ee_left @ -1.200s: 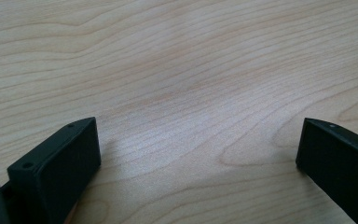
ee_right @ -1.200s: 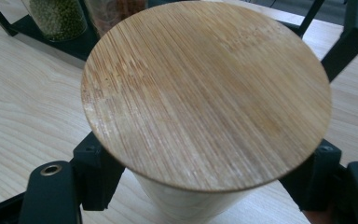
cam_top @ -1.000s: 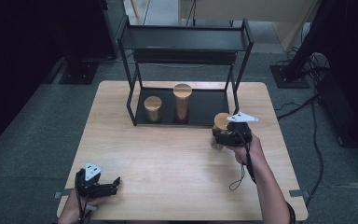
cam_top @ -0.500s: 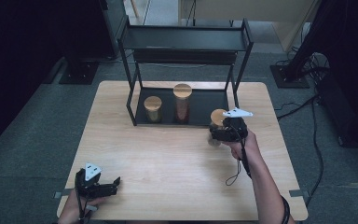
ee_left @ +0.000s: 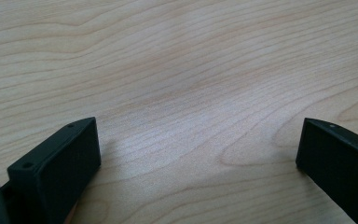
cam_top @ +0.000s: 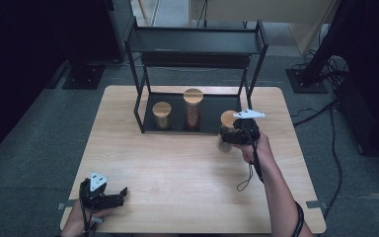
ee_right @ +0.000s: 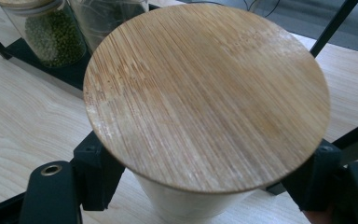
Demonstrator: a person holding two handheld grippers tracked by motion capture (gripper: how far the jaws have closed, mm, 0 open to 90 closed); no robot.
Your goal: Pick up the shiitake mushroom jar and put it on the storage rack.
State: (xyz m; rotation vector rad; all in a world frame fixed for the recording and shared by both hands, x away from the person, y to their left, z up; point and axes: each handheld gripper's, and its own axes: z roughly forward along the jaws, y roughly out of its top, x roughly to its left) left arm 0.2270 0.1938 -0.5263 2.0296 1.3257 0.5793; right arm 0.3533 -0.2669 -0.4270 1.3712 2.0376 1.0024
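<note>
A glass jar with a round bamboo lid (ee_right: pixel 205 93) sits between the jaws of my right gripper (ee_right: pixel 205 172), which is shut on its white body just under the lid. In the high view this jar (cam_top: pixel 225 120) is at the front right corner of the black rack (cam_top: pixel 197 47), with my right gripper (cam_top: pixel 229 137) reaching it from the right. My left gripper (cam_top: pixel 122 194) rests near the table's front left edge, open. Bare wood shows between its jaws in the left gripper view (ee_left: pixel 198 144).
On the rack's bottom shelf stand a short jar of green beans (cam_top: pixel 162 114) and a taller jar (cam_top: pixel 193 108) with reddish contents. The rack's right front leg (ee_right: pixel 335 18) passes just behind the held jar. The wooden table (cam_top: pixel 187 168) spreads between the two hands.
My right gripper has shifted slightly left and toward the rack, carrying the jar with it. The left gripper has stayed where it was.
</note>
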